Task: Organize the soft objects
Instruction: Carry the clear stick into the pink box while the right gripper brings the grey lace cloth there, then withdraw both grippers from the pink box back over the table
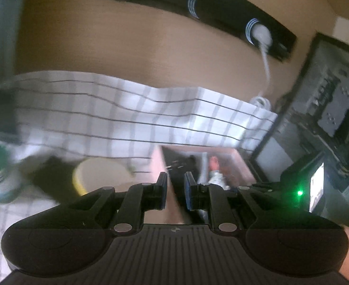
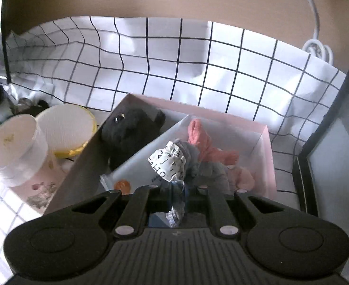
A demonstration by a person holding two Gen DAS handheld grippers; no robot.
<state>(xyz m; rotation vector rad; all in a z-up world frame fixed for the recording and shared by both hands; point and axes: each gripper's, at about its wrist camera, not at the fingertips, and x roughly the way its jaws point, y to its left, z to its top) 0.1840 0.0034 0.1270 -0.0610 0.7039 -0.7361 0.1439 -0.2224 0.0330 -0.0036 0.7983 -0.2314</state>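
Pink cardboard box (image 2: 267, 142) sits on the checked cloth (image 2: 165, 54), split by a diagonal white divider (image 2: 150, 147). Far compartment holds a dark plush toy (image 2: 131, 130), wedged against the wall. Near compartment holds a coral-pink cloth (image 2: 198, 135) and a grey one (image 2: 212, 171), loosely piled.

We have the right gripper (image 2: 174, 190) clamped on a white letter-printed cloth (image 2: 168, 163), bunched up and hanging just above the near compartment, next to the grey piece. Jaws nearly together, fabric pinched between them and trailing back toward the camera.

Our left gripper (image 1: 175, 185) holds nothing; its jaws are almost closed with a narrow gap, and it points at the box from the side. That view is blurred.

Risks, as we judge them:
- trailing fabric may snag in the right jaws on release, so the cloth drags back out
- the cloth may land on the divider and flop into the plush side
- pushing down may crumple or tip the divider, since it looks thin
- the left gripper is near the box wall and could nudge the box

Two round lidded tubs, one white (image 2: 15, 147) and one with a yellow rim (image 2: 67, 130), stand just left of the box. Contents hidden.
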